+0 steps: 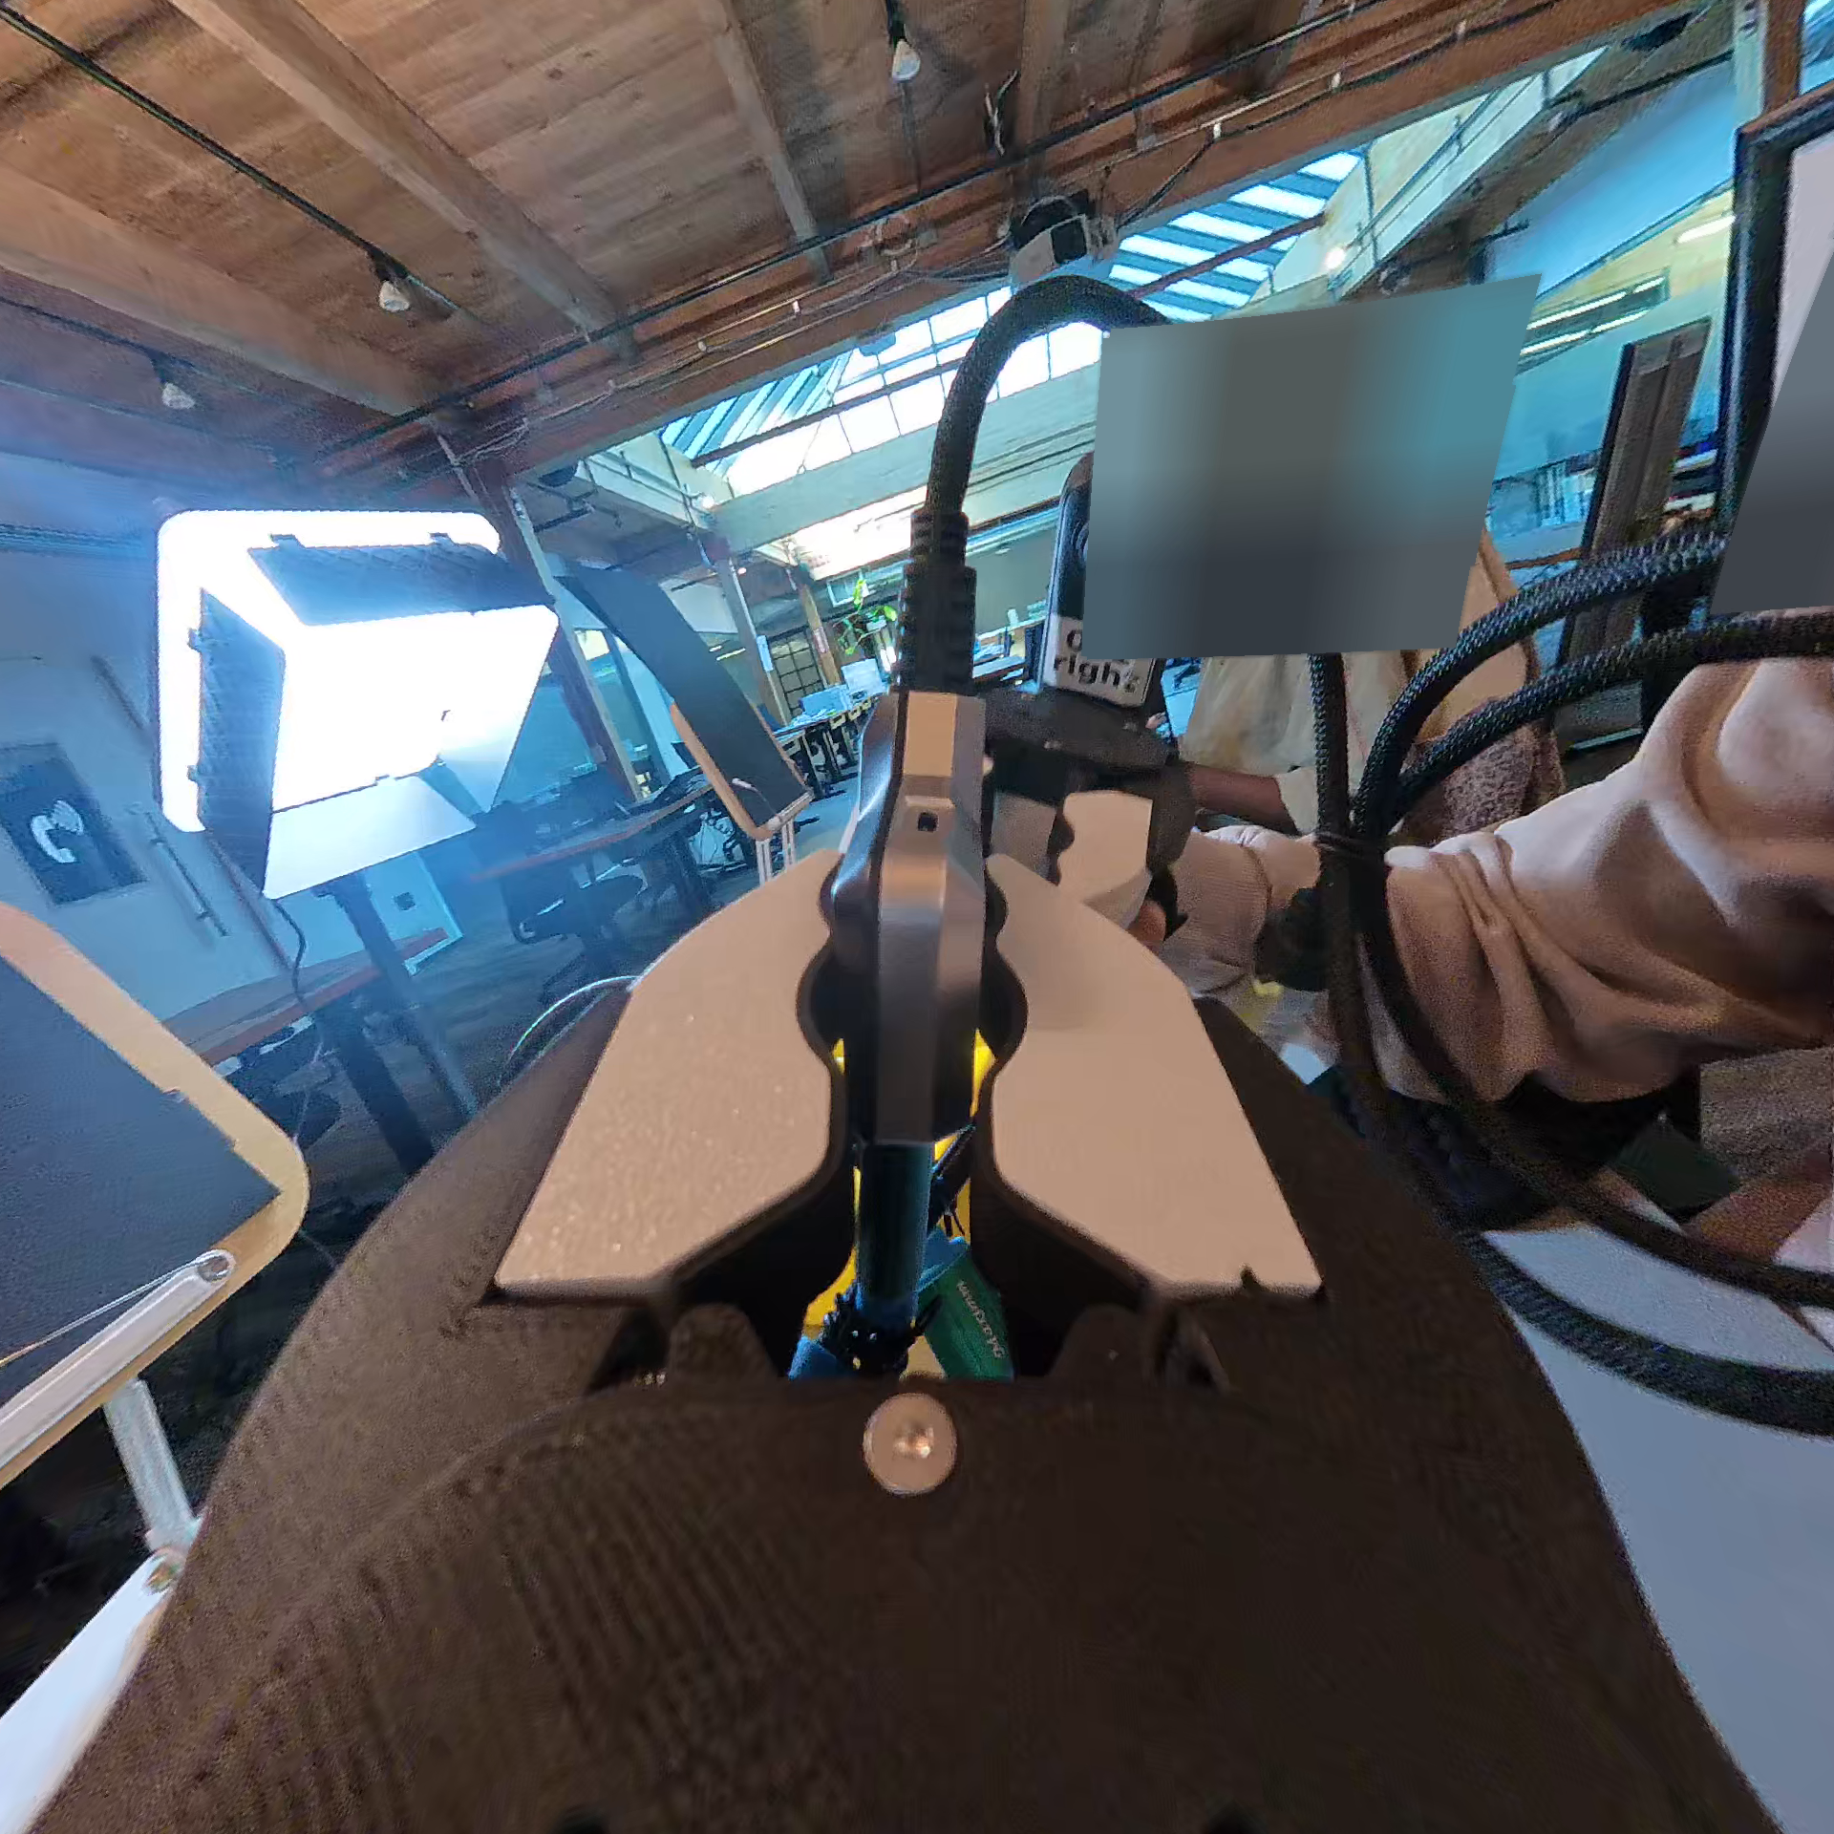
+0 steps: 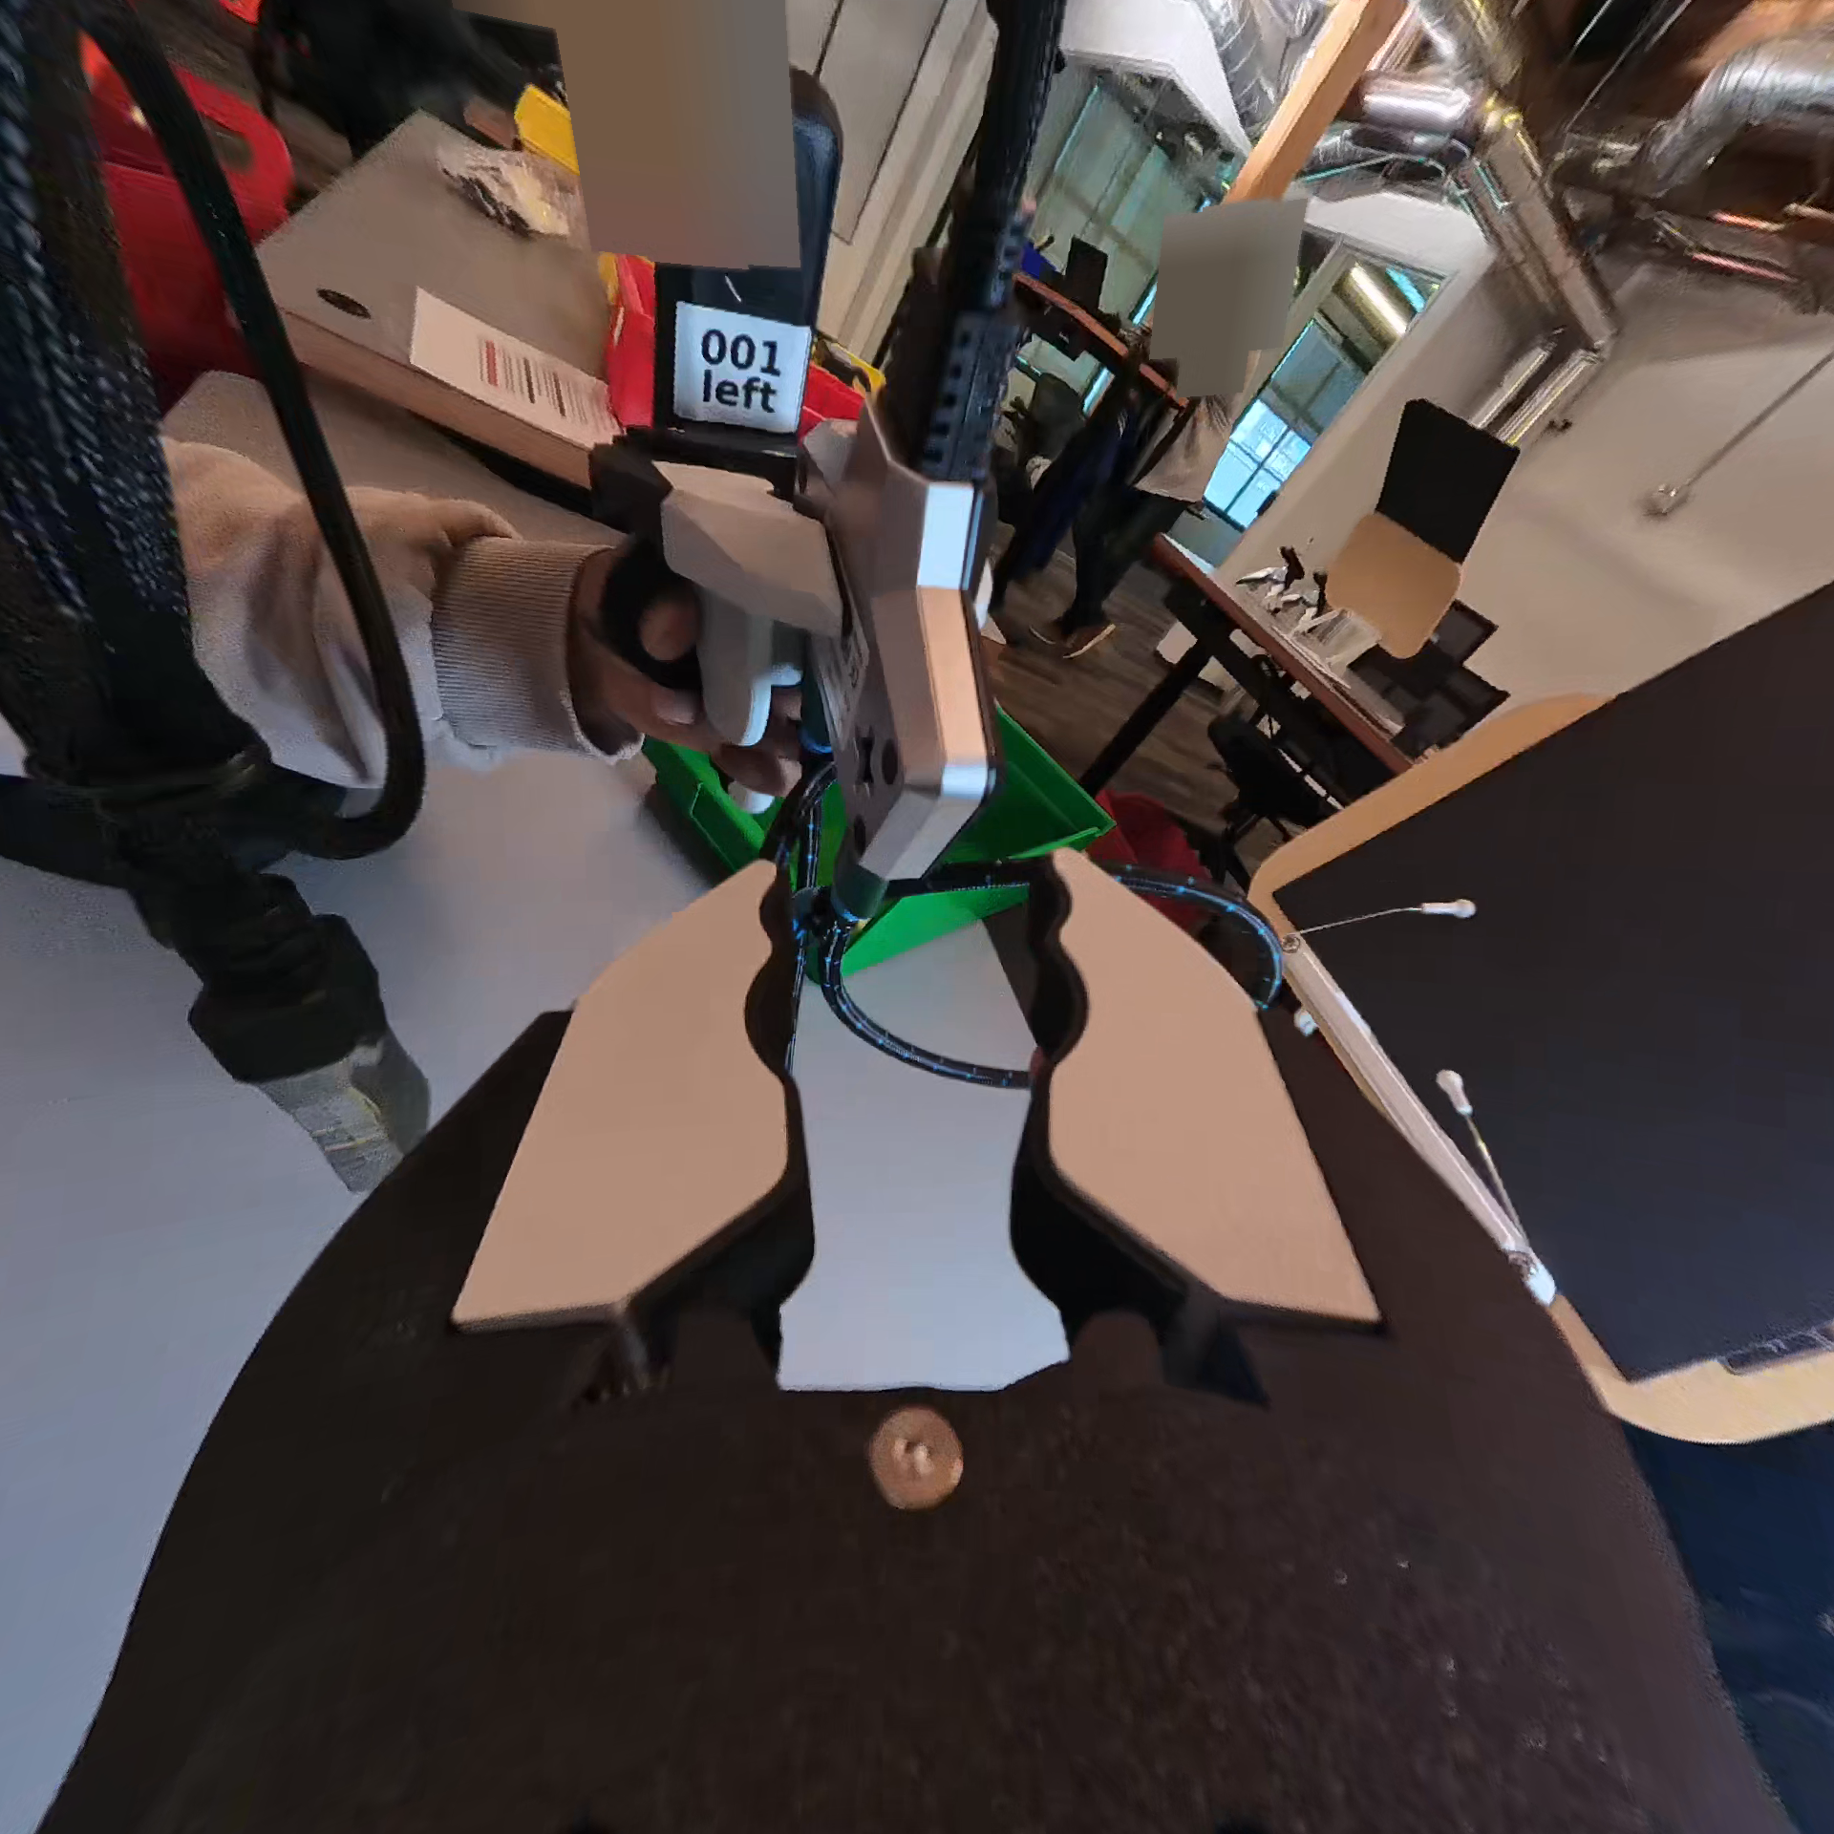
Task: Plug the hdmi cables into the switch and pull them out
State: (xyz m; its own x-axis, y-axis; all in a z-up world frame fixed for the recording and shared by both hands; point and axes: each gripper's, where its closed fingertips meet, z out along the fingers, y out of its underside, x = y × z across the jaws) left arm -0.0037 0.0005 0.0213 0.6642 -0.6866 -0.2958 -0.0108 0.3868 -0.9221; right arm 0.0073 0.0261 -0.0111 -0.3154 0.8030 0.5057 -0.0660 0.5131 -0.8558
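Observation:
In the left wrist view my left gripper [image 1: 913, 878] is shut on a silver HDMI switch [image 1: 923, 953], held edge-on between both pads. A black braided HDMI cable [image 1: 943, 556] is plugged into the switch's far end and arcs up to the right. My right gripper [image 1: 1087, 844] shows just behind the switch. In the right wrist view my right gripper [image 2: 913, 878] is open with nothing between its fingers. It sits just short of the switch [image 2: 938, 675], which the left gripper [image 2: 764, 556] holds. The plugged cable [image 2: 978, 318] rises from the switch's top. The switch's blue-flecked lead [image 2: 893, 1052] loops below.
A green bin [image 2: 1052, 824] stands on the white table [image 2: 496, 943] behind the switch. Thick black braided cables [image 1: 1389, 794] hang over a person's sleeve [image 1: 1588, 913]. Dark wood-edged panels [image 2: 1588, 992] stand at the right. A bright studio light [image 1: 347, 685] is at the left. Across from one pair of fingers to the other is roughly 5 centimeters.

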